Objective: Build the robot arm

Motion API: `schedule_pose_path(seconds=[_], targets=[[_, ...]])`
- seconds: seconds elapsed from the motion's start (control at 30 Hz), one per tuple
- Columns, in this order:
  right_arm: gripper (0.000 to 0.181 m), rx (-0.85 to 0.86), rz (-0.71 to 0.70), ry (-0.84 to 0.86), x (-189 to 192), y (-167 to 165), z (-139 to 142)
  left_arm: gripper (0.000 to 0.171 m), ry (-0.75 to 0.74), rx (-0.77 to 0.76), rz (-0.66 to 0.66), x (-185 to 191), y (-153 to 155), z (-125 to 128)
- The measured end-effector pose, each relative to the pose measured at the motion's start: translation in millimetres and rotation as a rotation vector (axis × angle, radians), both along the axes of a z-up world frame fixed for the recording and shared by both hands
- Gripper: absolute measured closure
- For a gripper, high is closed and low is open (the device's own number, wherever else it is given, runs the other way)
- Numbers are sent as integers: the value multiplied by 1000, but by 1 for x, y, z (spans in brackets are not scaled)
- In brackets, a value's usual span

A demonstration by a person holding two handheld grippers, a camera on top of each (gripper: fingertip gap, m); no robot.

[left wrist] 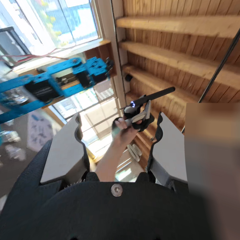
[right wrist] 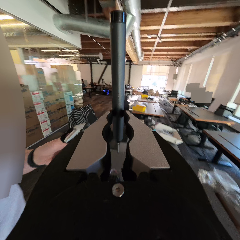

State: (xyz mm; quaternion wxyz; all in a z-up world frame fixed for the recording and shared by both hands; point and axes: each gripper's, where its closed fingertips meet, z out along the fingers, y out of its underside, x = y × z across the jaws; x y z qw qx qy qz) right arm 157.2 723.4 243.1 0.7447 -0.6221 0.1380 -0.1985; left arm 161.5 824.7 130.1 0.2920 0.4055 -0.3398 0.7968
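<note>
The right gripper (right wrist: pixel 118 124) has its fingers closed narrowly around a slim dark electric screwdriver (right wrist: pixel 117 72), gripping the lower part of the barrel while the bit points back toward the camera and the capped end stands up toward the ceiling. The tool looks rigid, smooth and fairly light; its round barrel could slip or twist, so the scalloped notches of the pads suit it, and the mid-to-lower barrel is the sound place to hold. The left gripper (left wrist: pixel 118 131) stands wide apart and holds nothing. Between its fingers, farther off, the person's hand (left wrist: pixel 124 127) carries the other gripper with the same screwdriver, a small light glowing near its bit end. Off to the left hangs a blurred blue robot arm (left wrist: pixel 62 77), apart from both grippers. Beyond lie windows (left wrist: pixel 72 23), wooden ceiling beams (left wrist: pixel 175 24), and in the right wrist view long desks (right wrist: pixel 202 115) and stacked boxes (right wrist: pixel 41 106)
</note>
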Motion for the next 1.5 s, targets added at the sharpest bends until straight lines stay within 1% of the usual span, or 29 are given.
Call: schedule_pose_path(seconds=[0.07, 0.1, 0.17, 0.23, 0.27, 0.3, 0.37, 0.5, 0.6, 0.67, 0.73, 0.8, 0.87, 0.97, 1.03, 1.07, 1.1, 1.17, 1.3, 1.4, 1.5], targets=[[166, -20, -116, 66, -22, -34, -32, 58, -77, 107, -24, -11, 12, -36], [166, -25, -186, 107, -34, -53, -49, 62, -131, 161, -32, -15, 19, -53], [166, -3, -351, 198, -60, -96, -81, 78, -225, 270, -37, -18, 28, -86], [166, 26, -536, 298, -91, -143, -113, 80, -283, 387, -14, -14, 28, -115], [166, 39, -620, 350, -108, -165, -128, 80, -309, 431, -15, -14, 24, -125], [166, 52, -699, 388, -126, -186, -140, 81, -335, 458, -29, -16, 17, -131], [166, 82, -834, 430, -165, -222, -155, 87, -401, 468, -64, -25, -1, -130], [166, 155, -993, 474, -232, -285, -165, 95, -570, 527, -102, -57, -46, -120], [166, 103, -1090, 592, -277, -329, -188, 99, -649, 583, -143, -89, -88, -122], [166, 1, -1142, 667, -305, -355, -208, 101, -669, 602, -176, -112, -118, -125], [166, -97, -1141, 719, -327, -375, -225, 103, -667, 598, -188, -133, -147, -127], [166, -121, -1035, 773, -336, -384, -244, 104, -631, 575, -170, -150, -178, -127], [166, -51, -893, 824, -335, -388, -264, 104, -555, 528, -160, -166, -208, -128], [166, 126, -622, 937, -330, -382, -297, 103, -455, 418, -173, -191, -250, -122], [166, 222, -508, 1004, -326, -384, -315, 103, -414, 406, -201, -205, -273, -121], [166, 237, -479, 1024, -324, -388, -322, 103, -400, 415, -214, -212, -282, -121], [166, 224, -476, 1032, -321, -395, -330, 102, -394, 427, -217, -217, -289, -121], [166, 135, -513, 1038, -312, -407, -348, 102, -404, 472, -193, -223, -300, -122], [165, -85, -580, 1008, -294, -412, -376, 102, -407, 563, -161, -225, -313, -132], [165, -199, -604, 974, -279, -409, -387, 102, -417, 630, -158, -217, -323, -143], [165, -304, -600, 969, -268, -410, -396, 102, -455, 684, -145, -197, -341, -149]])
